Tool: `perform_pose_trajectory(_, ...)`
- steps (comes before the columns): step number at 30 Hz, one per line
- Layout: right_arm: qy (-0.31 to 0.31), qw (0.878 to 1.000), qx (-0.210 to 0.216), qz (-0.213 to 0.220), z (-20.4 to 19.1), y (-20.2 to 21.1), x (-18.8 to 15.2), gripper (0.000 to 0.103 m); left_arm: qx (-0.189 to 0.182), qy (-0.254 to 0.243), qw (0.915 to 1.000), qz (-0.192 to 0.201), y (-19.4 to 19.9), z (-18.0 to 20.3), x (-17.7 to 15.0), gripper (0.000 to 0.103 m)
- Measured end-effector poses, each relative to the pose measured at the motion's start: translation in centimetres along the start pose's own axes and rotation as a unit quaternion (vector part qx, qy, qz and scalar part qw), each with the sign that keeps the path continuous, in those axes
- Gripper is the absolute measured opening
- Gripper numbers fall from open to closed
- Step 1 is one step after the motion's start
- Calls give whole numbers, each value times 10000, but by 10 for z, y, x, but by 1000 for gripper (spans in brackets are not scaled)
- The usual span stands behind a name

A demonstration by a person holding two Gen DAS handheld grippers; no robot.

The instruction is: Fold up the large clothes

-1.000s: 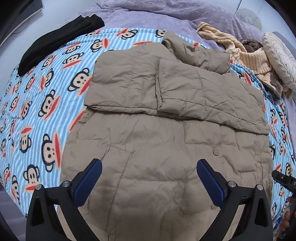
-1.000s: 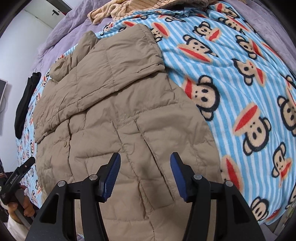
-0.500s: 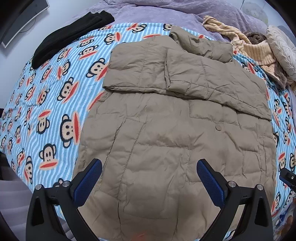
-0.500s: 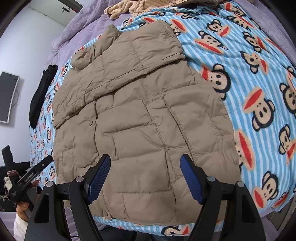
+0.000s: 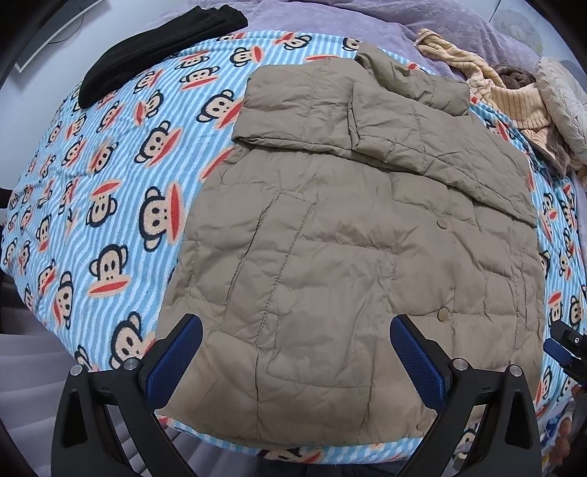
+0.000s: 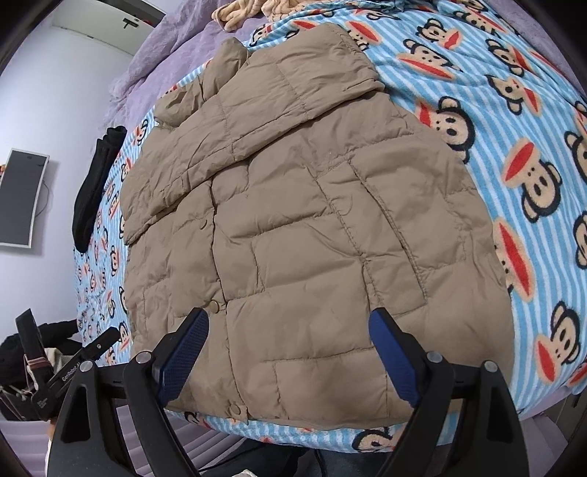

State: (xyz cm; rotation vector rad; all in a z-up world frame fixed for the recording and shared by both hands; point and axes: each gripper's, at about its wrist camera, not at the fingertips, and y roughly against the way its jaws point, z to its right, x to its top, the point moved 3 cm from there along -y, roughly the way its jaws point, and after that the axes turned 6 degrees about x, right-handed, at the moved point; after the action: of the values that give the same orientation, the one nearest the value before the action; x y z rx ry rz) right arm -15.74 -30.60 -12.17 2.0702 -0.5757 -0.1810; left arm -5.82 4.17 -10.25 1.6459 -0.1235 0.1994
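A tan quilted puffer jacket (image 5: 348,249) (image 6: 301,220) lies flat, front up, on a bed with a blue striped monkey-print blanket (image 5: 110,190) (image 6: 513,146). Both sleeves are folded across its chest, collar at the far end, hem at the near bed edge. My left gripper (image 5: 293,356) hovers open over the hem with nothing between its blue pads. My right gripper (image 6: 290,352) is also open above the hem and holds nothing. The right gripper's tip (image 5: 565,345) shows at the left wrist view's right edge; the left gripper (image 6: 66,374) shows at the right wrist view's lower left.
A black garment (image 5: 154,47) (image 6: 95,187) lies at the far left of the bed. Striped beige knitwear (image 5: 513,99) and a pale cushion (image 5: 565,102) sit at the far right on a purple cover (image 5: 367,18). A wall monitor (image 6: 22,198) hangs left.
Both grippers have drawn back toward the bed's near edge, so the jacket's hem and the bed edge now show. The right gripper's jaws have widened from about a second ago. The jacket lies unchanged.
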Motion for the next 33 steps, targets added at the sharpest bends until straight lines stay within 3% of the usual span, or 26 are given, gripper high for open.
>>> perform_pose_trajectory(11,-648,9979,29,-90,4,-22,-57,91,-411,-242,9983,-325,-27,-26,-36,102)
perform_pose_trajectory(19,-1360,9904,191,175,22,-20,-100,91,-773,-207,9960,-403,-32,-65,-60,102)
perform_pose_trajectory(27,-1828,9809,126,650,38,0,-122,91,-1236,-132,9907,-545,-37,-89,-75,102)
perform_pose_trajectory(33,-2225,9736,94,508,60,-6,-130,91,-1452,88,9875,-605,-34,-100,-91,102)
